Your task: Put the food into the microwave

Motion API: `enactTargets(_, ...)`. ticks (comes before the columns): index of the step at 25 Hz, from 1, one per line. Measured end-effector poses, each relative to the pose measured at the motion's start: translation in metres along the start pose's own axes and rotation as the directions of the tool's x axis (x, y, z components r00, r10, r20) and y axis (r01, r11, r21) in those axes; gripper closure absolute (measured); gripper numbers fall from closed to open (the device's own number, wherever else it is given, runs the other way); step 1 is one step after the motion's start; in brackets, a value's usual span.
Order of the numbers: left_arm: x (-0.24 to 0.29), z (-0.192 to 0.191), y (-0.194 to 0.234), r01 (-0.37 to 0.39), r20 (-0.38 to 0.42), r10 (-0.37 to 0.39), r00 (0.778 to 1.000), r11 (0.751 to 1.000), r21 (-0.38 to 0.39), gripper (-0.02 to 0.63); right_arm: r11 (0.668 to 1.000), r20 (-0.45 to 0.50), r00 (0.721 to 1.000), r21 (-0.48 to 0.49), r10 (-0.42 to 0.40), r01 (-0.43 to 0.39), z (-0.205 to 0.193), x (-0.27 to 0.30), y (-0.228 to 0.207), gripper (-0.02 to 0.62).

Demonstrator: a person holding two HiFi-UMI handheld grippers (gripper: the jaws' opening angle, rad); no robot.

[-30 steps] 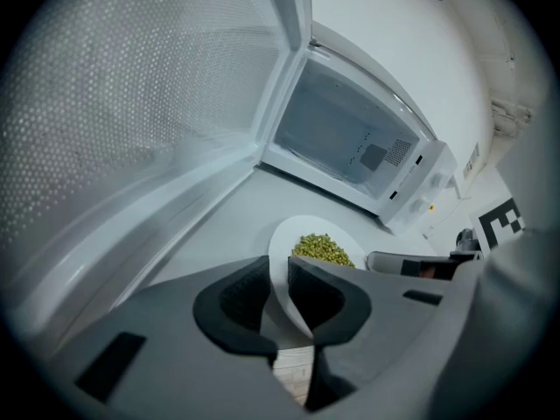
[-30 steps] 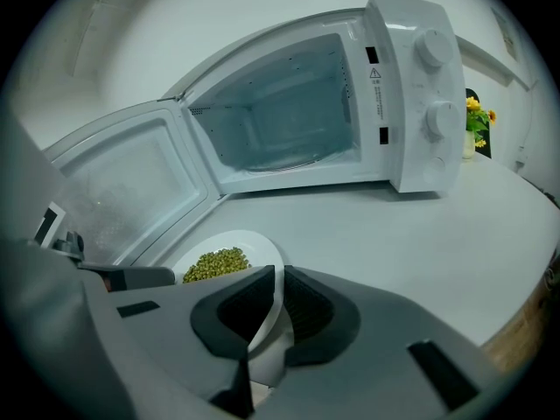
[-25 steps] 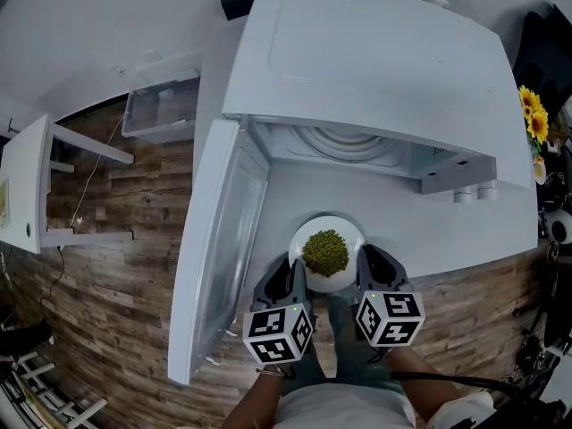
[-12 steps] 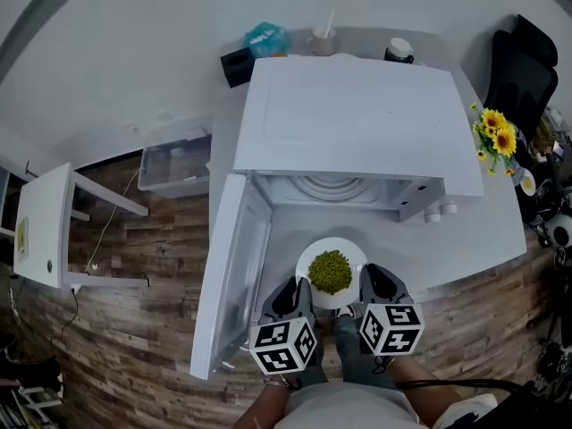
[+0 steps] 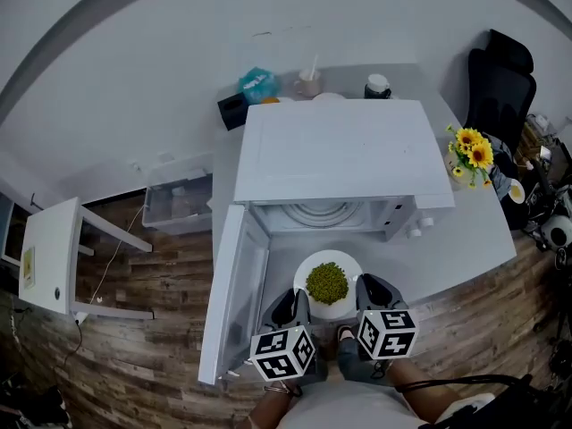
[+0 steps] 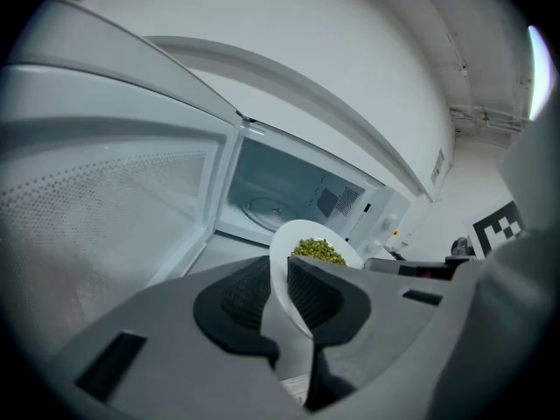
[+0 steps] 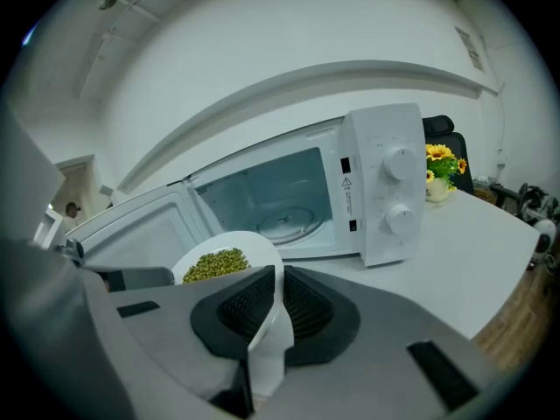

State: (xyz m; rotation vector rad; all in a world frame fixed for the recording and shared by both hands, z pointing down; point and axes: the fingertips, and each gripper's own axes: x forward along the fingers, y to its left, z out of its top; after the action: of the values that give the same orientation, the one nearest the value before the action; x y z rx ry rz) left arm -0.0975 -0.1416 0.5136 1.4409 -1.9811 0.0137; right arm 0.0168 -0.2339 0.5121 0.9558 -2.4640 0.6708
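A white plate (image 5: 329, 262) carries a heap of green beans (image 5: 327, 282) and hangs over the counter just in front of the open white microwave (image 5: 344, 150). My left gripper (image 5: 298, 304) is shut on the plate's left rim (image 6: 282, 280); my right gripper (image 5: 364, 295) is shut on its right rim (image 7: 271, 309). The microwave's door (image 5: 234, 286) swings wide open to the left. Its cavity with the glass turntable (image 7: 289, 221) shows empty in both gripper views. The beans (image 6: 319, 251) and the beans (image 7: 214, 263) sit level on the plate.
The grey counter (image 5: 465, 231) holds a vase of sunflowers (image 5: 470, 153) at the right. Behind the microwave stand cups (image 5: 308, 83), a jar (image 5: 376, 85), a blue packet (image 5: 256, 86). A clear bin (image 5: 177, 201) and a white stand (image 5: 55, 254) sit on the wooden floor at left. A black chair (image 5: 500, 83) stands at far right.
The head camera has pulled back and up, so the microwave looks smaller and more of the room shows. Both grippers still hold the plate in front of the open cavity.
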Motion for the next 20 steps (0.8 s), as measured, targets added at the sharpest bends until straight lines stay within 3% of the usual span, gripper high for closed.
enactTargets(20,0.047,0.01,0.017,-0.027,0.023,0.028,0.999,0.999,-0.029,0.546,0.997,0.033,0.999,0.074,-0.024,0.022,0.007,0.042,-0.014,0.557)
